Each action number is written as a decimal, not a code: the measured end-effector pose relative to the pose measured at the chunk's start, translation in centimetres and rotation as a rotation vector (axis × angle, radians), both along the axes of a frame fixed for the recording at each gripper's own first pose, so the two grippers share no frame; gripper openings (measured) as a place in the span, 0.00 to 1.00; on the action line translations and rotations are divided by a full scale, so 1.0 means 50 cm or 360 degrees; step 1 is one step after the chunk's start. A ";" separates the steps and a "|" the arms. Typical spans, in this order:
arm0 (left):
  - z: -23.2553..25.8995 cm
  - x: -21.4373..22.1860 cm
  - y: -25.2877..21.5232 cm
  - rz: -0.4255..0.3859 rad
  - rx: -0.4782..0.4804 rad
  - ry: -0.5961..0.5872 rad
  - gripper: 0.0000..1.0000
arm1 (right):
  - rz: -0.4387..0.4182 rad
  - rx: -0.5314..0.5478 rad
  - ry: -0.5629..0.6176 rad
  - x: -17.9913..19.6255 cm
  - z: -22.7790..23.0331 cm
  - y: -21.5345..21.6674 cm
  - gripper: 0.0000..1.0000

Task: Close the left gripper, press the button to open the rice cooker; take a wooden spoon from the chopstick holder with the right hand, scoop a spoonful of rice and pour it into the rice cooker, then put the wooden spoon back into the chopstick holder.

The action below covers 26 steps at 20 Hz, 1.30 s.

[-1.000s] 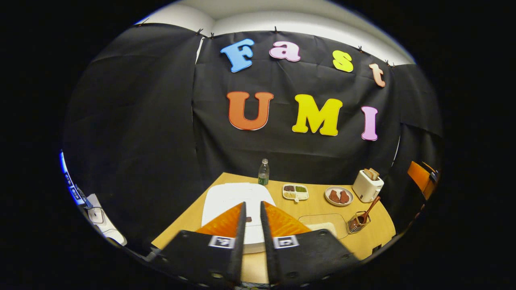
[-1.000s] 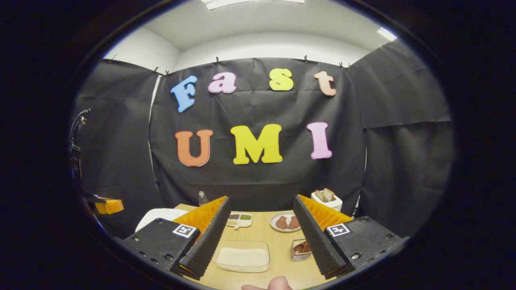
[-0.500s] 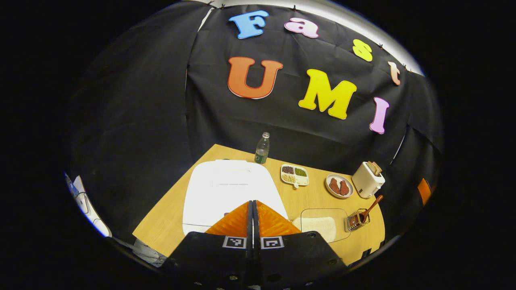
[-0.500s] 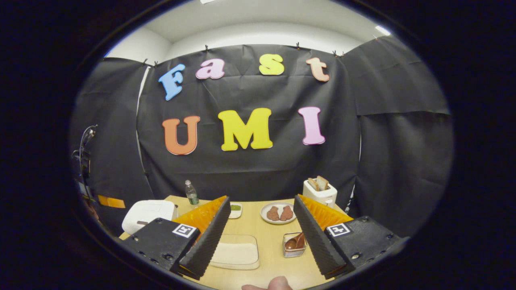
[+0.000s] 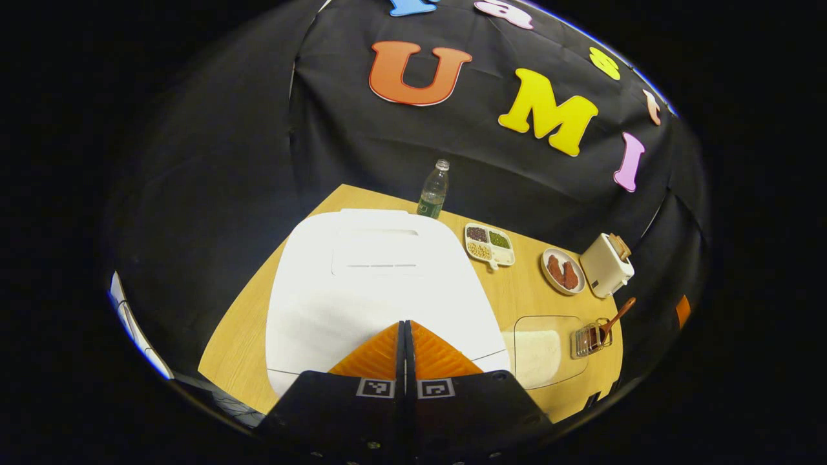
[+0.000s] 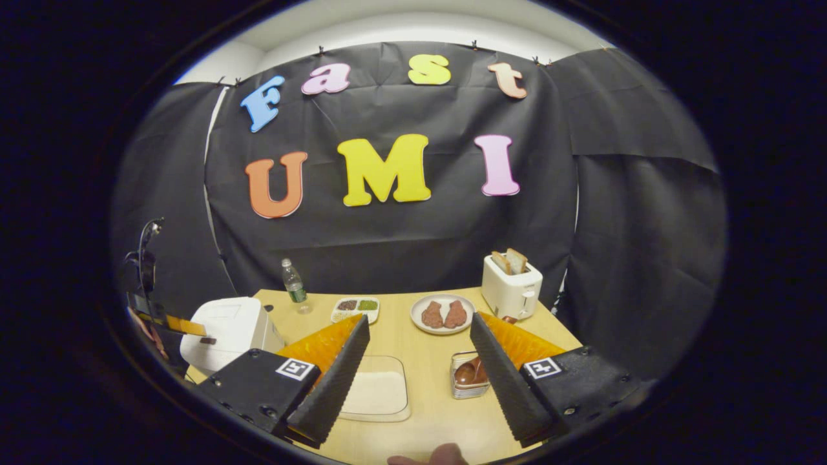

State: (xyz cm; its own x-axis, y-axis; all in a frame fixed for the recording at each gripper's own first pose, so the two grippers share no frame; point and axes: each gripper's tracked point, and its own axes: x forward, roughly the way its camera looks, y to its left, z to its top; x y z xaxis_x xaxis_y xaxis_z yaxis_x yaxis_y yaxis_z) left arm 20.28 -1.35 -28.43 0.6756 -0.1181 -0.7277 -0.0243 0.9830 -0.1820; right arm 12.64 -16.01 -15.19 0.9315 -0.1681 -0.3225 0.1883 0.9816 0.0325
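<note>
Black claw (image 5: pixel 404 326) bodies, square markers

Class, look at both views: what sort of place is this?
Probably a mock kitchen set in a booth: a wooden table holds a white rice cooker, a white toaster with bread and a plate of meat.

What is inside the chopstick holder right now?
The wooden spoon stands in the chopstick holder, handle leaning out. Its bowl shows through the holder; anything beneath it is covered.
</note>
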 end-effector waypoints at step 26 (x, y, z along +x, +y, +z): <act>0.465 0.044 0.009 0.0120 0.0219 -0.1103 0.94 | -0.0034 -0.0111 -0.0290 -0.060 0.154 -0.033 1.00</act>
State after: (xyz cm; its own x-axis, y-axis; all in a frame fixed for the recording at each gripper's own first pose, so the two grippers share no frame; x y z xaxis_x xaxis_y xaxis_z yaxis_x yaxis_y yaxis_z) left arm 22.46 -0.90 -5.18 0.9911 0.0094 -0.1325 -0.0167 0.9984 -0.0543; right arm 9.64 -17.65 -7.50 0.9695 -0.2042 -0.1357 0.2061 0.9785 0.0001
